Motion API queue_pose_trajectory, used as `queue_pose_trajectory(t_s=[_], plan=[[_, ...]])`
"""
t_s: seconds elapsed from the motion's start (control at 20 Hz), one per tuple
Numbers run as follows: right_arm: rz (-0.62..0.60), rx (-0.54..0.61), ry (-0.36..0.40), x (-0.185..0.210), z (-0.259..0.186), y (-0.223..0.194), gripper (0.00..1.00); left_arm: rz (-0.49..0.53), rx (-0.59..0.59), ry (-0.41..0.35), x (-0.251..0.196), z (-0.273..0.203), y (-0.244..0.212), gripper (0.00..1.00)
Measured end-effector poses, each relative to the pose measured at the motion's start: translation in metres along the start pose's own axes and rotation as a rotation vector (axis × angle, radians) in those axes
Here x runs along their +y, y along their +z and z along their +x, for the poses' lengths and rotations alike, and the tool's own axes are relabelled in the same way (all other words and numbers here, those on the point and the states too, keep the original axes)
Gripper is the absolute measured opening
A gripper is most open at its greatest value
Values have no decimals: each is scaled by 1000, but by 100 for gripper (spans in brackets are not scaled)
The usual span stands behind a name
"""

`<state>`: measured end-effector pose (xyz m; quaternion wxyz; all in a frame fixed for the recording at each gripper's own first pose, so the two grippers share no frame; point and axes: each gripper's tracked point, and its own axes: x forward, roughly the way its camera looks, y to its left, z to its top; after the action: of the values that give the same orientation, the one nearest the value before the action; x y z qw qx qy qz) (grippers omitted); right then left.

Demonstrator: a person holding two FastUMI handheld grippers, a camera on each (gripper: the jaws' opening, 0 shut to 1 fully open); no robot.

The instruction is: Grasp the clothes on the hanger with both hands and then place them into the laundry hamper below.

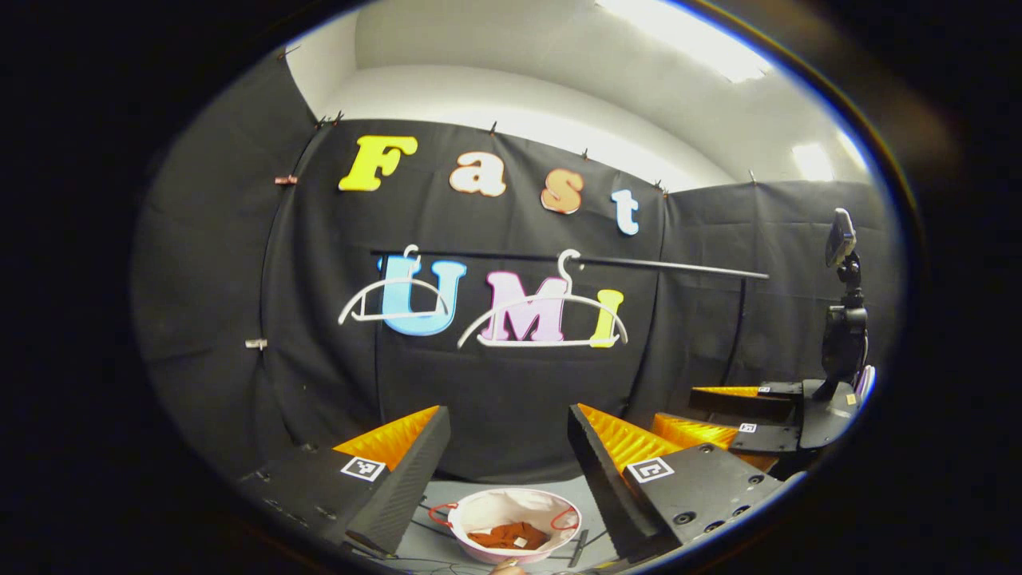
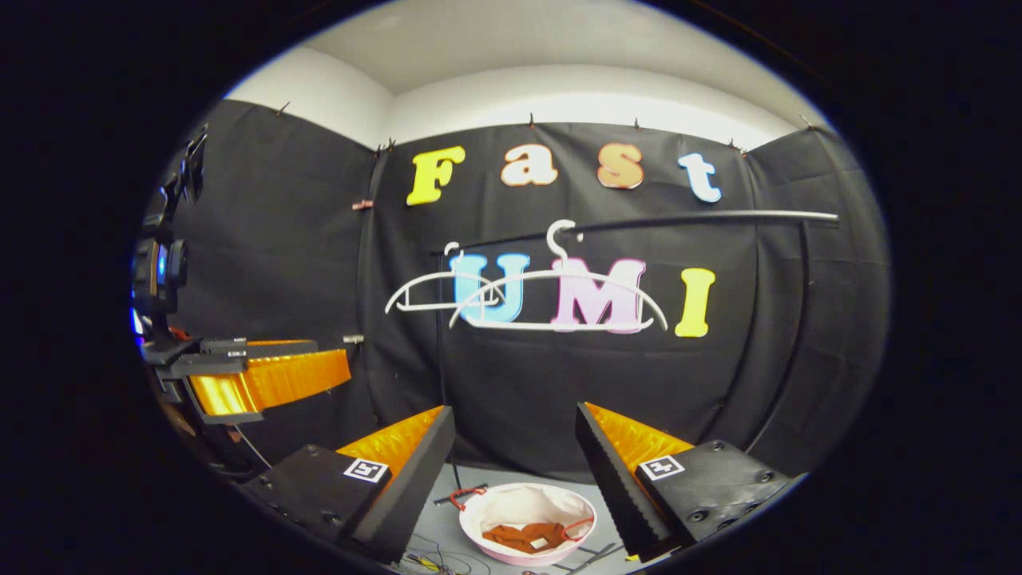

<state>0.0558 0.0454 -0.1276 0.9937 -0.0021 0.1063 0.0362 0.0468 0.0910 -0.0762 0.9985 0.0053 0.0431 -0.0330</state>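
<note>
Both grippers, left (image 1: 509, 447) and right (image 2: 515, 447), spread wide, holding nothing | clothes (image 2: 527, 535) lie in hamper (image 2: 479, 523) on floor below | two bare hangers (image 1: 543, 315) on rail (image 1: 671, 266) | looks done: lift clear, don't snag hangers | count: one garment, one hamper.

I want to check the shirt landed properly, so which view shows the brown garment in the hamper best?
The right gripper view: the brown garment lies in the hamper, seen in full between the open fingers. The left gripper view shows it too, nearer the picture's bottom edge, with the hamper's front rim cut off.
</note>
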Motion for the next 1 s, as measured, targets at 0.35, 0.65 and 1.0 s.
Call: queue_pose_trajectory(t_s=[0.35, 0.65, 1.0], plan=[[46, -187, -42, -6, -29, 71, 95, 20, -82, -5, -6, -15, 40, 89], [37, -257, -51, -14, -39, 95, 100, 39, -147, -22, -23, -15, 68, 93], [46, -258, -29, -11, -41, 98, 100, 33, -143, -27, -31, -18, 72, 93]])
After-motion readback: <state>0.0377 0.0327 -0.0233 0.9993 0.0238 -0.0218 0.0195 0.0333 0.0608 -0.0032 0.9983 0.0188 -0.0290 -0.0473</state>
